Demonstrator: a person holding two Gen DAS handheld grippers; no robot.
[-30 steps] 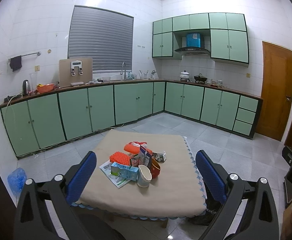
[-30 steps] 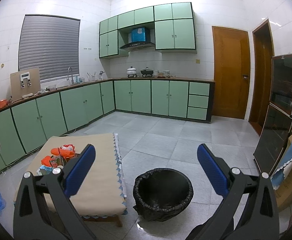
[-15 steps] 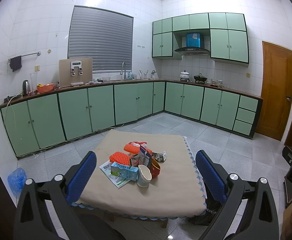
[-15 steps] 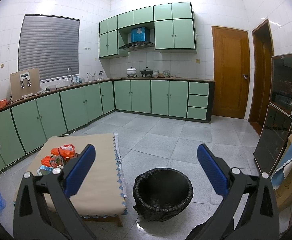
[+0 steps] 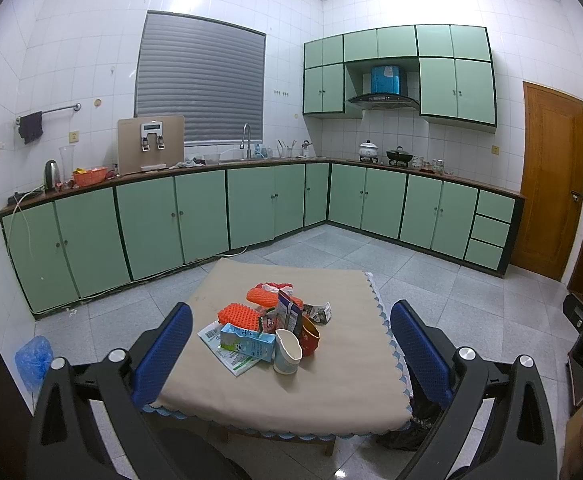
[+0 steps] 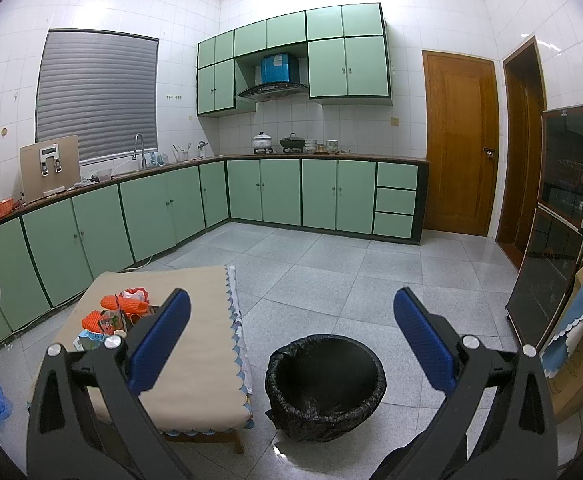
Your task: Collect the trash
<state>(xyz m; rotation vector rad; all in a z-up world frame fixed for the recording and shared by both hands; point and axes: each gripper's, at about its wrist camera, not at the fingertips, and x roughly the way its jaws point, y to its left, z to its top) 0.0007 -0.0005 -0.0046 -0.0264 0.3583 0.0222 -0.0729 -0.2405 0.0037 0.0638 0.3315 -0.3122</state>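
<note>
Both tools gape — trash pile point(image 5: 269, 330) untouched.

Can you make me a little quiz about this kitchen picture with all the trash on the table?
1. True or false: the trash bin stands on the floor beside the table.
2. What colour is the bag lining the bin?
A) blue
B) black
C) white
3. Fill in the gap: the white cup stands at the near edge of the trash pile, right next to a blue and white ____.

Key
1. True.
2. B: the bag is black, and no trash shows inside it.
3. Carton: the milk carton lies on its side. The left gripper and the right gripper are both open and hold nothing.
</note>
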